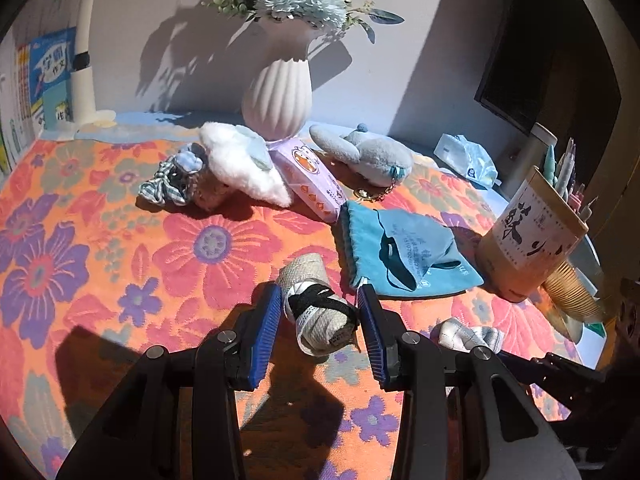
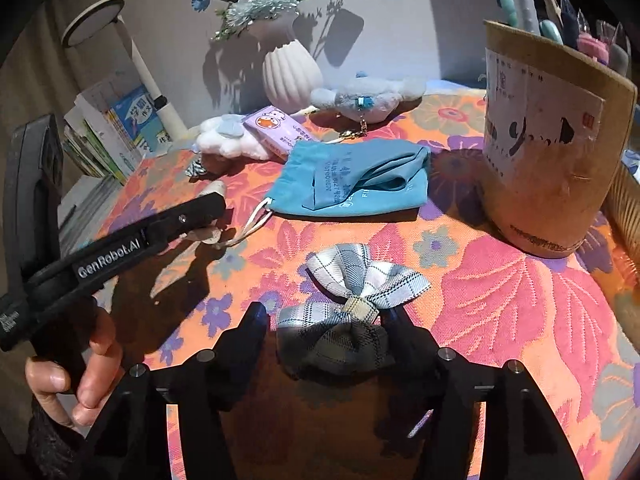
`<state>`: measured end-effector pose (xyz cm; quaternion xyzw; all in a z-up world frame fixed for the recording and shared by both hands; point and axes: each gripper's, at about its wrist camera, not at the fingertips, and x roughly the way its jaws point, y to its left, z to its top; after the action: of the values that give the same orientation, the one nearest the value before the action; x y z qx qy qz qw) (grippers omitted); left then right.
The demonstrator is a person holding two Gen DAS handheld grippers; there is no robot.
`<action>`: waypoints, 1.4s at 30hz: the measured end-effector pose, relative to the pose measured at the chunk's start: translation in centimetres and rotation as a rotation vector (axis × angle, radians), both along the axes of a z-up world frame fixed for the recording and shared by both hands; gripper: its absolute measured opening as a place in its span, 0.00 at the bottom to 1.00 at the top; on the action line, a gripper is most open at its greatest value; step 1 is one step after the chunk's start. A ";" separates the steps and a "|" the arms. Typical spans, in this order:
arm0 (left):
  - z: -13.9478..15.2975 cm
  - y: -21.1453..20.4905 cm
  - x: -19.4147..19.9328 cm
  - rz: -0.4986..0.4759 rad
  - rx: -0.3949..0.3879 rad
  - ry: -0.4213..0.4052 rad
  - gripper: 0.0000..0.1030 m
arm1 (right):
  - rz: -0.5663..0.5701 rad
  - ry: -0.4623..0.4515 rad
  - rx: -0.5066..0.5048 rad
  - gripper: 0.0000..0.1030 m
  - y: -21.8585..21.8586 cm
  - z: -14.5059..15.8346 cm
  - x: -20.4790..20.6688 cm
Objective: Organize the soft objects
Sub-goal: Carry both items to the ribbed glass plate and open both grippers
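Woven beige cloth, bound with a black and white strap, is what sits between my left gripper (image 1: 318, 322) pads: a small rolled bundle (image 1: 316, 304) on the floral tablecloth (image 1: 120, 248). The blue pads flank it, but I cannot tell whether they press on it or only bracket it.

My right gripper (image 2: 326, 332) straddles the plaid bow (image 2: 352, 300), which lies flat on the cloth. Its jaws stand apart with a clear gap on either side of the ribbon, so nothing is held there.

I judge this to be the gathering step: two small soft pieces lined up, with the teal drawstring pouch (image 2: 352, 180) lying just beyond them as the likely place to put them. Further back, the white plush (image 1: 244, 164) and grey plush (image 1: 360, 152) wait by the vase (image 1: 278, 92).

Next I need to close squarely across the bow's knot, since the loops would slip, then lift without dragging the tablecloth.
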<state>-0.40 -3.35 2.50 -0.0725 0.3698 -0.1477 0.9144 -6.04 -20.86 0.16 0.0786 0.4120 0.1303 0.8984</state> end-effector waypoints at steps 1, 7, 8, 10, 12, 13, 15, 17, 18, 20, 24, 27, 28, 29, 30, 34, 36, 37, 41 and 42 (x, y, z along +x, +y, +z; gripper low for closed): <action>0.0 0.0 0.0 0.000 0.003 0.001 0.36 | -0.006 -0.007 -0.018 0.58 0.3 0.0 -0.2; 0.1 -0.7 -0.3 -0.005 0.043 -0.018 0.36 | -0.032 -0.033 -0.173 0.38 2.1 0.0 -0.8; 0.2 -0.8 -0.3 -0.005 0.050 -0.019 0.36 | -0.028 -0.031 -0.157 0.32 2.0 0.1 -0.9; 0.3 -0.9 -0.4 -0.007 0.060 -0.018 0.36 | -0.028 -0.024 -0.111 0.29 1.3 0.5 -1.0; 0.5 -1.2 -0.5 -0.010 0.072 -0.019 0.36 | -0.054 -0.030 -0.090 0.29 0.3 1.0 -1.3; 0.7 -1.4 -0.6 -0.012 0.078 -0.023 0.36 | -0.067 -0.035 -0.083 0.29 -0.1 1.4 -1.5; 1.3 -2.0 -1.0 -0.029 0.061 -0.025 0.36 | -0.103 -0.053 -0.055 0.29 -1.7 2.5 -2.0; 2.1 -2.8 -1.6 -0.054 0.032 -0.034 0.36 | -0.137 -0.068 -0.033 0.29 -3.1 3.6 -2.5; 2.5 -3.4 -1.9 -0.068 0.026 -0.044 0.36 | -0.160 -0.079 -0.020 0.29 -4.2 4.3 -2.9; 3.7 -4.9 -2.7 -0.103 0.026 -0.073 0.36 | -0.197 -0.097 -0.005 0.29 -5.9 5.6 -3.5; 5.9 -7.9 -4.3 -0.169 0.027 -0.128 0.36 | -0.285 -0.139 0.002 0.29 -9.3 7.7 -5.1; 7.3 -10.3 -5.3 -0.220 0.023 -0.159 0.36 | -0.348 -0.156 -0.003 0.29 -11.7 8.8 -6.1; 7.7 -11.1 -5.6 -0.235 0.024 -0.169 0.36 | -0.375 -0.161 -0.004 0.29 -12.7 9.2 -6.5; 8.1 -12.0 -6.0 -0.252 0.024 -0.181 0.36 | -0.389 -0.165 0.000 0.29 -13.4 9.4 -6.8; 8.4 -12.7 -6.3 -0.266 0.022 -0.187 0.36 | -0.406 -0.171 0.005 0.29 -14.2 9.6 -7.1; 9.8 -15.7 -7.1 -0.332 0.001 -0.211 0.36 | -0.480 -0.188 0.023 0.29 -17.7 10.2 -8.6; 10.7 -17.5 -7.4 -0.368 -0.005 -0.228 0.36 | -0.527 -0.192 0.041 0.29 -19.9 10.4 -9.4; 11.1 -18.4 -7.6 -0.385 -0.007 -0.236 0.36 | -0.552 -0.186 0.047 0.29 -21.0 10.4 -9.6; 12.5 -22.4 -7.6 -0.446 -0.007 -0.246 0.36 | -0.638 -0.151 0.092 0.29 -24.9 9.6 -10.2; 12.7 -23.4 -7.5 -0.457 0.000 -0.247 0.36 | -0.654 -0.147 0.099 0.29 -25.7 9.4 -10.3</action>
<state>-7.89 -26.78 15.15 0.0313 0.2620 -0.3582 0.8956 -16.38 -46.55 9.55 0.2406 0.2924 -0.1398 0.9149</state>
